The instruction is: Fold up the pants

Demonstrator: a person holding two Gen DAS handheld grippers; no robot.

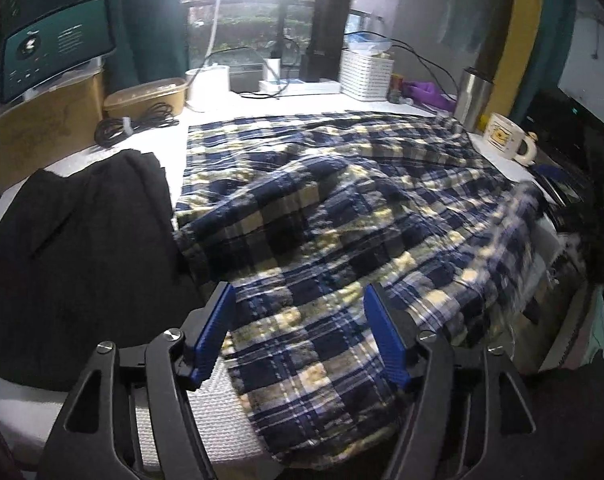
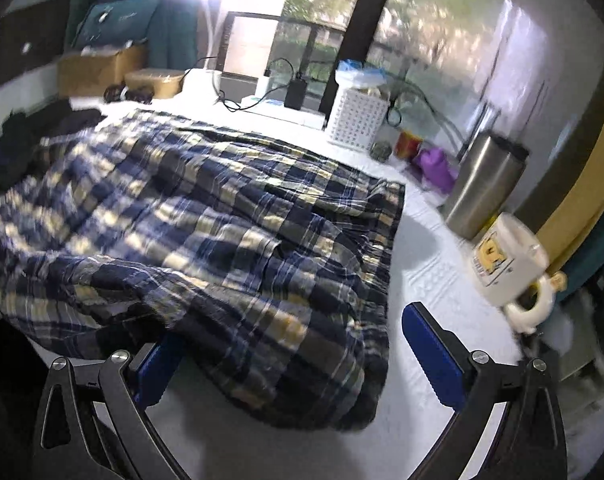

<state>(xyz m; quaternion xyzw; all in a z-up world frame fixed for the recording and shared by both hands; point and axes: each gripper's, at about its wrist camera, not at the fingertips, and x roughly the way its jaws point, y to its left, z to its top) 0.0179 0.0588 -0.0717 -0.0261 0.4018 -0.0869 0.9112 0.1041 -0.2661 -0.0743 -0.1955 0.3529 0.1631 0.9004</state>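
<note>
The white surface [image 1: 102, 148] carries everything here. On it the plaid pants [image 1: 322, 208] take most of the room; they lie spread and rumpled, with a raised fold in the middle, and reach from the fingers of both grippers up toward the window side.

To the left of the left gripper's fingers lies a black garment [image 1: 82, 240], touching the edge of the pants. Beyond it stands a cardboard box [image 1: 42, 128].

Ahead of the right gripper's fingers and to their right stands a steel tumbler [image 2: 482, 188], and nearer, just right of the fingers, a white mug [image 2: 506, 264]. Both are apart from the pants. Farther ahead is a white basket [image 2: 358, 120].

The left gripper [image 1: 300, 332] has its blue fingers [image 1: 214, 340] wide apart, with the near end of the pants lying between them; they are not closed on the cloth.

The right gripper [image 2: 290, 356] is also wide open. Its right finger is over bare surface beside the hem, and its left finger is partly hidden under the edge of the pants. It holds nothing.
</note>
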